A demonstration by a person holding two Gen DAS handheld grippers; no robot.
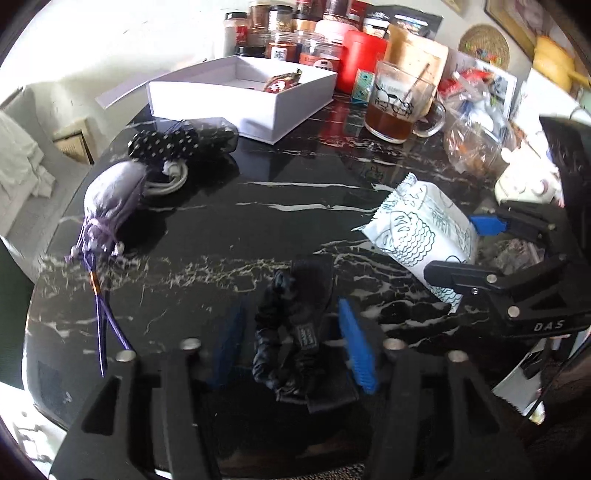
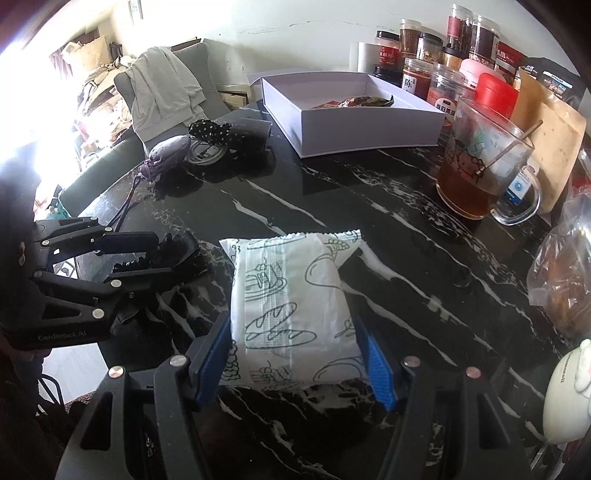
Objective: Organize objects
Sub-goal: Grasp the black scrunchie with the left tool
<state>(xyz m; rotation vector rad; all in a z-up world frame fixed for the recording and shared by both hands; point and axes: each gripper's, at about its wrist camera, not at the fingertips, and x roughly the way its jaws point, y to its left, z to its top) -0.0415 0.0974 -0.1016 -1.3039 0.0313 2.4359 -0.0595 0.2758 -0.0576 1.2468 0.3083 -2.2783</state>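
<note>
My left gripper (image 1: 291, 347) stands open around a black scrunchie on its card (image 1: 295, 332) that lies on the black marble table (image 1: 258, 206); the blue pads do not touch it. It also shows in the right wrist view (image 2: 140, 264). My right gripper (image 2: 295, 354) is shut on a white snack packet with line drawings (image 2: 291, 302), pads pressing both its sides; the packet also shows in the left wrist view (image 1: 424, 232). An open white box (image 1: 243, 92) with a red wrapper inside stands at the back.
A purple pouch with cord (image 1: 110, 195), a polka-dot scrunchie (image 1: 162, 144) and a white cable coil (image 1: 170, 181) lie at the left. A glass mug of tea (image 2: 480, 162), several spice jars (image 1: 295, 33), a plastic bag (image 2: 565, 280) and a chair with clothes (image 2: 162, 85) surround the area.
</note>
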